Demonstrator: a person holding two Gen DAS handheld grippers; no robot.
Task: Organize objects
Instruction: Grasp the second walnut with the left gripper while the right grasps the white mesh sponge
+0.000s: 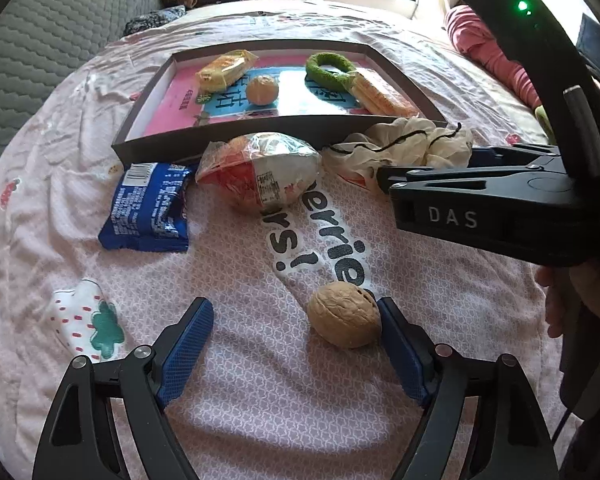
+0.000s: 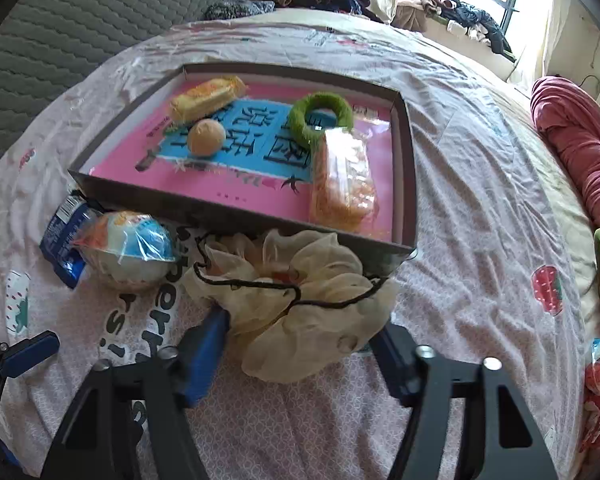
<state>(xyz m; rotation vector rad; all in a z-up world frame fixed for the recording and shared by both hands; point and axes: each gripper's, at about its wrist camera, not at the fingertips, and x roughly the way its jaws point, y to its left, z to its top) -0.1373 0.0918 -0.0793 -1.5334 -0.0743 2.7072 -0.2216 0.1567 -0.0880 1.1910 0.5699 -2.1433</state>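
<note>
Nearest, the left gripper (image 1: 296,344) stands spread around a walnut (image 1: 345,315), its right pad touching, no squeeze. At twelve o'clock the tray (image 1: 260,136) already holds four items. Right gripper (image 2: 300,354), marked "DAS", has its jaws around the cream scrunchie (image 2: 300,312); whether they pinch it I cannot tell. Blue packet (image 1: 148,208) and wrapped bun (image 1: 260,172) remain. Bedsheet (image 1: 260,400) lettering reads partly "errie".

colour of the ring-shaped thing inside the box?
Green, fuzzy-looking. The ring lies in the box; the right wrist view shows it best.
</note>
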